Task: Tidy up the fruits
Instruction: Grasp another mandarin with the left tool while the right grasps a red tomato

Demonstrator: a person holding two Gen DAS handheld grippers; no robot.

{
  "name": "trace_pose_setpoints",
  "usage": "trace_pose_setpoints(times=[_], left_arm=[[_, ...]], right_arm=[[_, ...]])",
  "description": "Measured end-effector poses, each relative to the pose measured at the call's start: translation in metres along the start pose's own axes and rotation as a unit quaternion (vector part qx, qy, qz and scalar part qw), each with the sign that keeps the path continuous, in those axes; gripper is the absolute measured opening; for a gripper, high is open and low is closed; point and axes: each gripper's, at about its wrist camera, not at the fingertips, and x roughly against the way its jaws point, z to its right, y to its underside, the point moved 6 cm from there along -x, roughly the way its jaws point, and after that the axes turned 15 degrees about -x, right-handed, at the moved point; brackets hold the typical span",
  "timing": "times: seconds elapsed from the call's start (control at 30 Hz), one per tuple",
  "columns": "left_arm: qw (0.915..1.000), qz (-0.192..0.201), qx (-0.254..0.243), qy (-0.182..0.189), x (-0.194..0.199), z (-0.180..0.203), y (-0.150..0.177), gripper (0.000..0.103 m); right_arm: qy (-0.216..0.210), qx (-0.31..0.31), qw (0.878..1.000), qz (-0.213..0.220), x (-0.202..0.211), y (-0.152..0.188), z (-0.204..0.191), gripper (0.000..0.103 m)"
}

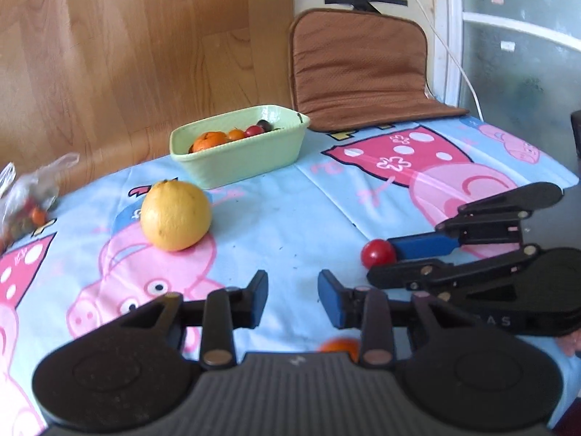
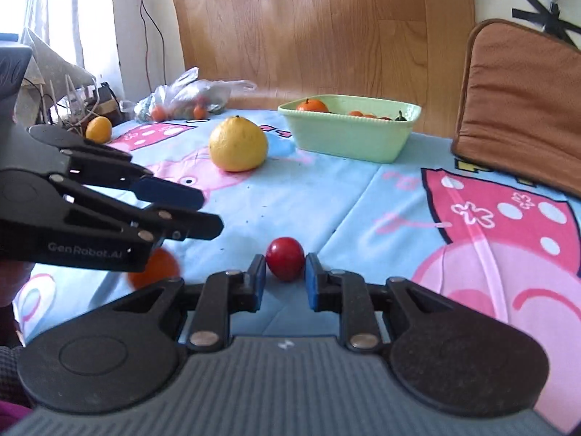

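A small red tomato [image 2: 285, 258] sits between the blue pads of my right gripper [image 2: 285, 281], which is shut on it at the fingertips, low over the cartoon tablecloth. In the left wrist view the same tomato [image 1: 377, 253] shows at the tip of the right gripper [image 1: 385, 263]. My left gripper [image 1: 292, 296] holds a narrow gap with nothing in it. An orange [image 1: 337, 348] lies on the cloth under it, mostly hidden. From the right wrist the left gripper [image 2: 208, 210] hovers over that orange [image 2: 156, 267]. A pale green basin [image 1: 239, 161] holds oranges and small fruits.
A big yellow citrus [image 1: 176, 214] stands in front of the basin [image 2: 348, 141]. A plastic bag [image 2: 185, 98] of fruit and a small yellow-orange fruit [image 2: 98, 129] lie at the far left edge. A brown cushion [image 1: 359, 69] leans at the back right.
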Motion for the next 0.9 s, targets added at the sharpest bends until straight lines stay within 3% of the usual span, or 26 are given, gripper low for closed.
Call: trace_pose_setpoints(times=[0.13, 0.2, 0.27, 0.33, 0.43, 0.5, 0.57, 0.6, 0.67, 0.7, 0.73, 0.9], left_arm=[[0.9968, 0.032, 0.073, 0.008, 0.011, -0.023, 0.011, 0.039], [0.9890, 0.051, 0.138, 0.009, 0.017, -0.041, 0.020, 0.040], [0.9748, 0.077, 0.208, 0.023, 0.030, -0.054, 0.034, 0.043], [0.9644, 0.109, 0.236, 0.051, 0.052, -0.057, 0.048, 0.043], [0.9654, 0.134, 0.216, 0.058, 0.086, -0.047, 0.071, 0.056], [0.9639, 0.126, 0.217, 0.090, 0.095, -0.032, 0.089, 0.057], [0.9598, 0.109, 0.234, 0.111, 0.093, -0.016, 0.106, 0.057], [0.9536, 0.113, 0.257, 0.109, 0.092, -0.014, 0.114, 0.058], [0.9320, 0.125, 0.318, 0.120, 0.086, -0.019, 0.124, 0.058], [0.9276, 0.125, 0.332, 0.118, 0.083, -0.021, 0.127, 0.057], [0.9314, 0.124, 0.324, 0.110, 0.080, -0.022, 0.126, 0.053], [0.9570, 0.111, 0.253, 0.088, 0.062, -0.010, 0.097, 0.053]], right_arm=[[0.014, -0.009, 1.000, 0.014, 0.007, -0.003, 0.002, 0.031], [0.004, -0.014, 0.999, 0.030, 0.018, -0.002, -0.001, 0.031], [-0.046, -0.007, 0.998, 0.049, 0.036, 0.002, -0.012, 0.032], [-0.111, 0.022, 0.992, 0.049, 0.055, 0.008, -0.028, 0.032], [-0.183, 0.060, 0.981, -0.003, 0.061, 0.019, -0.050, 0.034], [-0.225, 0.072, 0.971, -0.043, 0.056, 0.026, -0.065, 0.033], [-0.240, 0.087, 0.964, -0.077, 0.043, 0.036, -0.080, 0.033], [-0.237, 0.093, 0.962, -0.093, 0.036, 0.041, -0.085, 0.032], [-0.242, 0.082, 0.962, -0.096, 0.031, 0.040, -0.086, 0.031], [-0.235, 0.077, 0.964, -0.098, 0.030, 0.038, -0.086, 0.032], [-0.222, 0.080, 0.967, -0.092, 0.030, 0.036, -0.085, 0.031], [-0.176, 0.063, 0.979, -0.083, 0.025, 0.033, -0.064, 0.030]])
